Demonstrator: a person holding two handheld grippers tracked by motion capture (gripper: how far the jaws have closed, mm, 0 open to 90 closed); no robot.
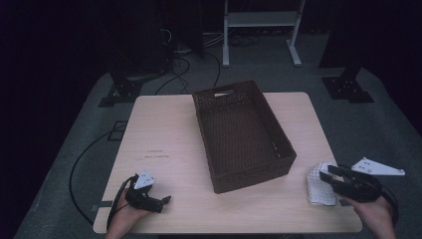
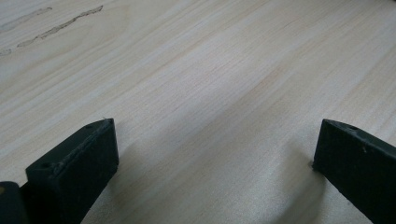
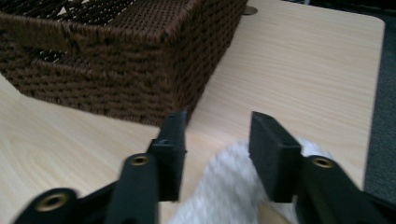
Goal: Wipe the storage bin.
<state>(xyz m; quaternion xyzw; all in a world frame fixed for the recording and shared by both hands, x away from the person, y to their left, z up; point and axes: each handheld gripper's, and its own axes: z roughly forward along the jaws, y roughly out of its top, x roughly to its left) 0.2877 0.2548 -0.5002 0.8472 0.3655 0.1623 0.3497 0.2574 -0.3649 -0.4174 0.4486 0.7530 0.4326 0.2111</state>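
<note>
The white cloth [image 1: 318, 185] lies right under your right tongs [image 1: 329, 175], at the near right corner of the table [image 1: 164, 129]. In the high view its far end pokes out past the jaw tips while the rest runs back beneath the tool toward your right hand [image 1: 374, 213]. In the right gripper view the white cloth [image 3: 229, 191] sits low between the two black jaws of the right tongs [image 3: 217, 140], its knobbly weave filling the gap from below. The jaws stand apart with the cloth between them, and they do not look pressed onto it: there is open space between each inner face and the fabric, so you have it straddled rather than pinched.

Just ahead of those tongs and a little to their left is the brown wicker basket [image 1: 278, 144], its near corner close to the jaw tips but apart from them and from the cloth. In the right gripper view the basket [image 3: 121, 70] rises directly beyond the left jaw, with bare wood between its base and the cloth.

Well away across the table, your left tongs [image 1: 166, 200] rest low at the near left edge in your left hand [image 1: 124, 219]. In the left gripper view the left tongs [image 2: 215, 140] are spread wide over plain wood, with nothing between them.
</note>
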